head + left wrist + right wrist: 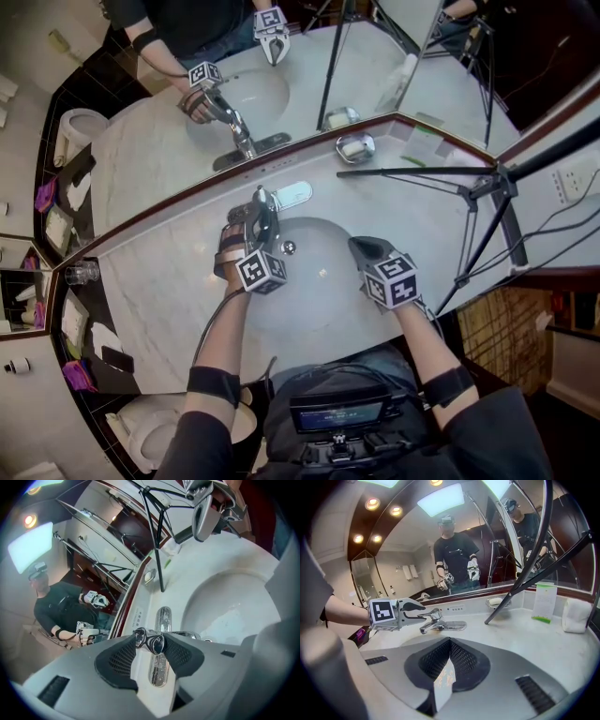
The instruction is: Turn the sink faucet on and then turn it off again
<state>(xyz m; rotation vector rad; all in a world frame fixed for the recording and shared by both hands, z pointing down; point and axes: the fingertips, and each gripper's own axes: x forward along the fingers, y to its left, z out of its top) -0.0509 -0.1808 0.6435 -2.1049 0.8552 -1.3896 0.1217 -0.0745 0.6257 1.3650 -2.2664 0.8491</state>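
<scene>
Entry, as I read it from my station: one chrome single-lever sink faucet (pixel 292 194), mounted on the pale marble counter (pixel 159 281) at the 12 o'clock edge of the white oval sink basin (pixel 314 291), spout reaching over the bowl. One left gripper (pixel 150 643), angled downward at the faucet from 6 o'clock. Its jaws are narrowed onto the lever (pixel 430 614), whose chrome end sits between the two black pads and touches both. One right gripper (pixel 364 248), hovering over the 3 o'clock side of the basin, well apart from the faucet. Its jaws are pressed together with nothing between them, and it points toward 11 o'clock in the head view. One wall mirror (pixel 375 66), running behind the counter, which repeats the faucet and both grippers in reflection. One chrome soap dish (pixel 355 147) holding a white bar, on the counter at 1 o'clock from the faucet, close to the mirror. One black tripod (pixel 492 183), standing at 3 o'clock of the basin with one leg stretched across the counter toward the soap dish. One clear glass tumbler (pixel 82 273), at 9 o'clock on the counter's far left end. One green-and-white card (pixel 545 601), upright near the mirror at the right; I cannot read its print.
</scene>
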